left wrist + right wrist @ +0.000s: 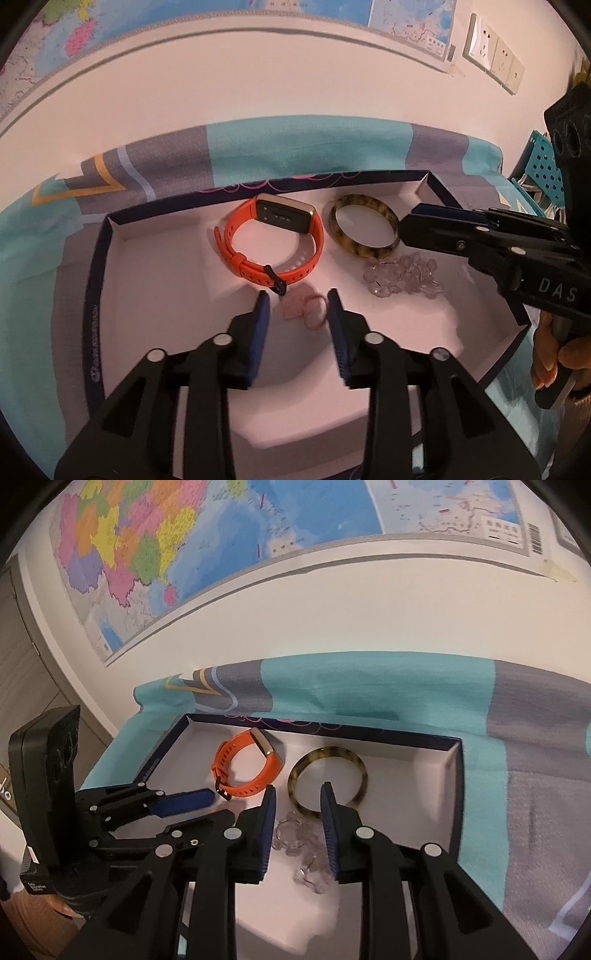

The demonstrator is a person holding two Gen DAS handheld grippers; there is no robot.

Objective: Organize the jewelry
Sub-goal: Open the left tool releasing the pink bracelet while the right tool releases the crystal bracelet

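L gripper (297, 304) is hovering w/ jaws partly apart over a pink bead bracelet (306, 310) lying loose betw. them, not gripped. R gripper (298, 799) is sitting partly open above clear crystal beads (295, 840), holding nothing. All are lying in a white box lid (110, 236) w/ an orange smartwatch (273, 240) & tortoiseshell bangle (364, 227).

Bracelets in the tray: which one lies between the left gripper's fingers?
The small pink bracelet; the orange band, bangle and clear beads lie farther off.

A shallow box lid (96, 295) (white inside) lies on the patterned bedsheet (303, 147).
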